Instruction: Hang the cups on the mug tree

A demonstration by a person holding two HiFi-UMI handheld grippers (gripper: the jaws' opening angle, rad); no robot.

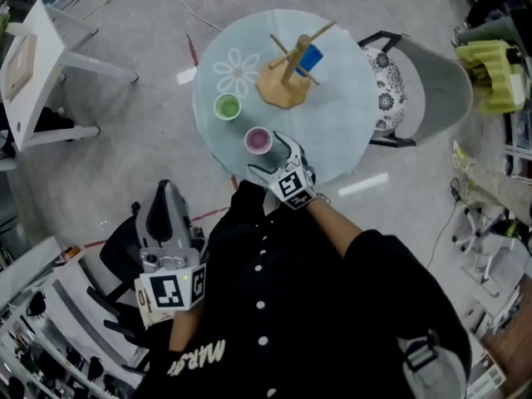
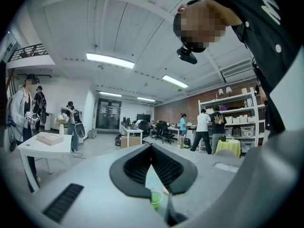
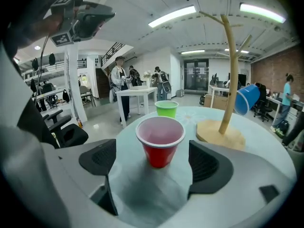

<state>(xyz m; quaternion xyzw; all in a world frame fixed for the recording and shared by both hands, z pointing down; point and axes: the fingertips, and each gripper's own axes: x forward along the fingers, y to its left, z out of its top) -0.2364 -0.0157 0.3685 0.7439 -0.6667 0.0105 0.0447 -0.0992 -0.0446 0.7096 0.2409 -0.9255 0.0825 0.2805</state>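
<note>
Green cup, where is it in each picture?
Head view: green cup on the round table's left part, left of the mug tree.
Left gripper view: tiny, near the bottom middle.
Right gripper view: middle, behind the red cup.
Shared landmark: the round table under it.

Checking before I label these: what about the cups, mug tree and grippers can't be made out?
Blue cup, right gripper view: the mug tree trunk covers its edge, hiding the peg bearing it; head view too small.
Left gripper view: the left gripper body hides the table except a sliver with the green cup; red cup unseen.
Head view: gap between red cup and right gripper too small to judge.
</note>
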